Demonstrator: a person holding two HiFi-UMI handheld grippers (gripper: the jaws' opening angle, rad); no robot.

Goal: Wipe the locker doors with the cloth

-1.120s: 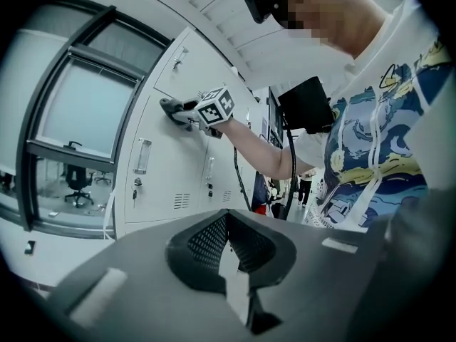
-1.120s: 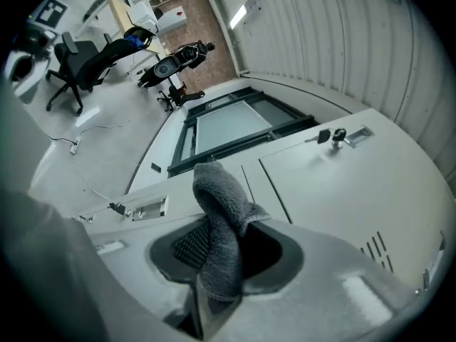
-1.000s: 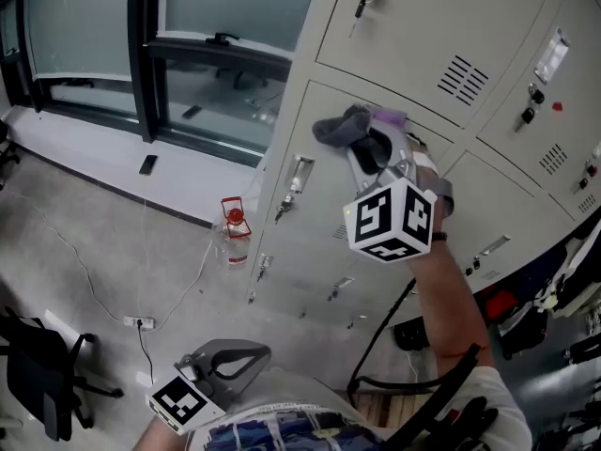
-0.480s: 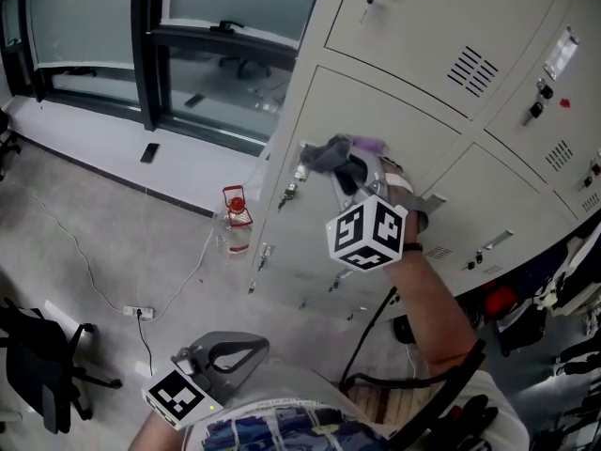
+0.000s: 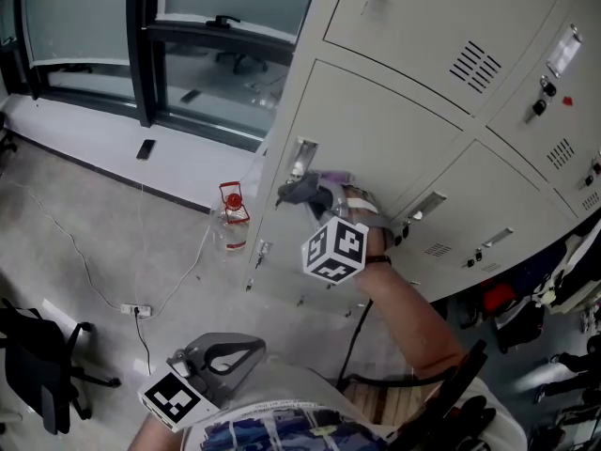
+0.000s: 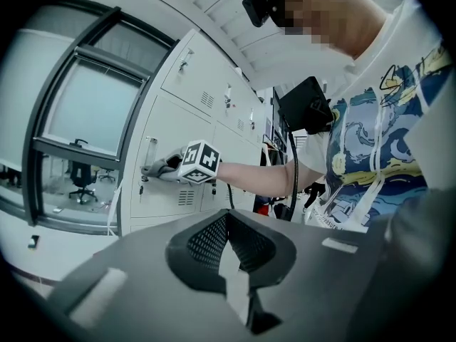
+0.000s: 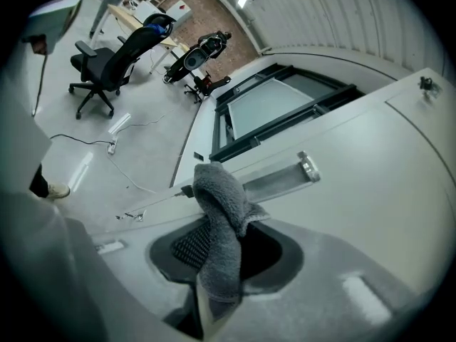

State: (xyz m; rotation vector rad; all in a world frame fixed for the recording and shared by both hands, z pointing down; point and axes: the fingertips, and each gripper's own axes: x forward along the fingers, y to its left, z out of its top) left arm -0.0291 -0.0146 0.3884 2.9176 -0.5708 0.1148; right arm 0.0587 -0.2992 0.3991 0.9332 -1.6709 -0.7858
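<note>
Right now you are holding the cloth (image 7: 219, 212) in your right gripper (image 5: 315, 194). Its jaws are clamping the lower fold, so the grey pile is standing up out of them and curling over at the top. You are pressing that bunched end against a locker door (image 5: 385, 125), close to the door's left edge. In the head view the cloth is sitting just below the handle recess (image 5: 303, 151), touching the door. In the right gripper view its tip is overlapping the near end of that recess. Your forearm (image 5: 404, 299) is reaching up and leftward to it, with the marker cube (image 5: 335, 249) just behind the cloth.

Your left gripper (image 5: 221, 360) is hanging low by your waist, well apart from the lockers. Its jaws are resting together with nothing between them. It is pointing towards the lockers, so its view is taking in the right gripper and cloth far off on the door.
</note>
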